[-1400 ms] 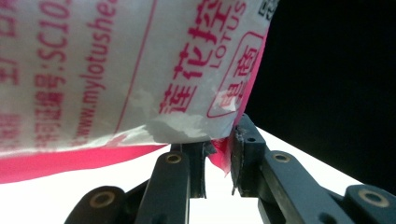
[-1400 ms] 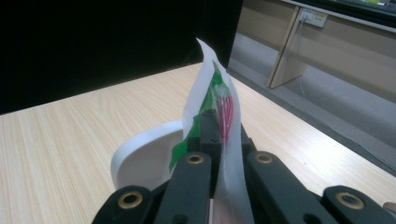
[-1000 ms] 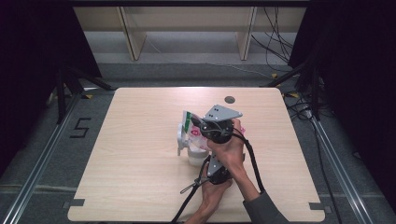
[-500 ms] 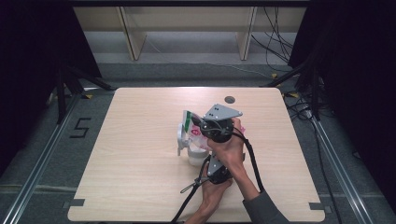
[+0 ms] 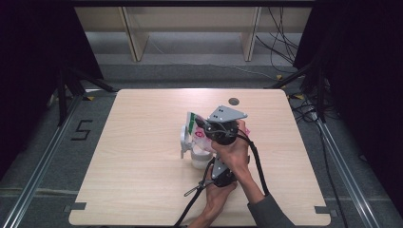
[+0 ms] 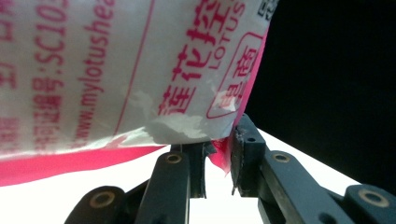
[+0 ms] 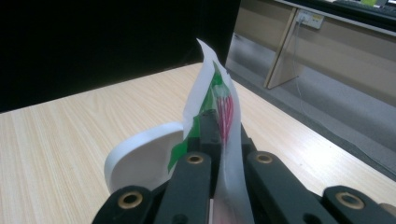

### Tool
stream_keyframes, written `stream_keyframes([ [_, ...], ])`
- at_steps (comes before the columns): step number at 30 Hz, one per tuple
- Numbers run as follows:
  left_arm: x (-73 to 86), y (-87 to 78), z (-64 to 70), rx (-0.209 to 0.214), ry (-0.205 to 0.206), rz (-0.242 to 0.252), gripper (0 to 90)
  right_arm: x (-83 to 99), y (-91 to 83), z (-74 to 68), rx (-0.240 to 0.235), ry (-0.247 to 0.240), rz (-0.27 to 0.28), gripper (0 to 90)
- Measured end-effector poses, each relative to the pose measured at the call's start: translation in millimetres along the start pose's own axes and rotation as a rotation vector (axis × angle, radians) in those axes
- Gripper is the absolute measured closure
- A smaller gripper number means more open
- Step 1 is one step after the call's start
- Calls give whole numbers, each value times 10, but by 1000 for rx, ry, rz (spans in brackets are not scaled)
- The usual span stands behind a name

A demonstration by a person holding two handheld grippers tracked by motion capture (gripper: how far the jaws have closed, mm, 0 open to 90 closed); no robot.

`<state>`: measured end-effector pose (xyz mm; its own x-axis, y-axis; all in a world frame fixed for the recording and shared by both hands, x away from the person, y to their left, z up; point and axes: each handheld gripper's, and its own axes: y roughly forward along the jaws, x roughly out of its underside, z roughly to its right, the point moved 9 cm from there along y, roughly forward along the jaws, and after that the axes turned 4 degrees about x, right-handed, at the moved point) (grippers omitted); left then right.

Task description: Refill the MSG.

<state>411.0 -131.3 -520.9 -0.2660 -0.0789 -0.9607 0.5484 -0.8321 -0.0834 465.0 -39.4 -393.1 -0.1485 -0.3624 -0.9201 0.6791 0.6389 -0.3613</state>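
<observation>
High view: centre frame, you hold packet [image 5: 198, 135] over white cup [image 5: 199, 158] | right gripper [image 7: 219, 135] clamped on packet | left gripper [image 6: 217, 161] pinching its pink edge

light: even overhead | table [image 5: 142, 190] bright, surroundings dark | packet [image 6: 116, 70] close-up blurred, perhaps overexposed

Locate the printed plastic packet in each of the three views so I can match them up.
High view: the packet sits at table centre, above the white cup.
Left gripper view: upper left, its pink lower corner pinched in the left claw.
Right gripper view: centre, standing edge-on in the right claw.
Shared landmark: the light wooden table.
</observation>
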Motion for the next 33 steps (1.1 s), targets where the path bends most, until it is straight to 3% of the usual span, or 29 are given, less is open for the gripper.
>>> stream_keyframes([
  [4, 19, 6, -3, 0, -6, -4, 773, 31, 17, -19, -7, -1, -20, 900],
  [5, 15, 4, -2, 0, -5, -3, 773, 47, 8, -44, -7, 30, -35, 899],
  [7, 3, 0, 1, -2, -1, 1, 773, 10, 13, -22, -11, -2, -3, 899],
  [8, 0, -1, -4, -14, 3, 0, 773, -3, 3, -21, 3, 11, 5, 900],
  [9, -2, 4, 2, -11, 1, 4, 773, -9, -2, -29, -16, 5, 6, 900],
  [13, 19, 5, 0, 0, -4, -3, 773, 45, 17, -32, -11, 13, -29, 900],
  [16, 4, 4, 2, -2, 1, 5, 773, 3, 6, -15, 6, 11, 3, 899],
  [20, 18, 7, -1, -5, -4, 5, 773, 24, 17, -19, 3, 0, -10, 899],
  [22, 14, 2, 5, -1, -2, 4, 773, 32, 11, -37, -17, 21, -20, 899],
  [27, 22, 8, 5, -2, -6, 3, 773, 28, 22, -20, 9, 6, -8, 899],
  [33, 22, 10, 17, 2, -13, 5, 772, 34, 3, -32, -5, 8, -24, 899],
])
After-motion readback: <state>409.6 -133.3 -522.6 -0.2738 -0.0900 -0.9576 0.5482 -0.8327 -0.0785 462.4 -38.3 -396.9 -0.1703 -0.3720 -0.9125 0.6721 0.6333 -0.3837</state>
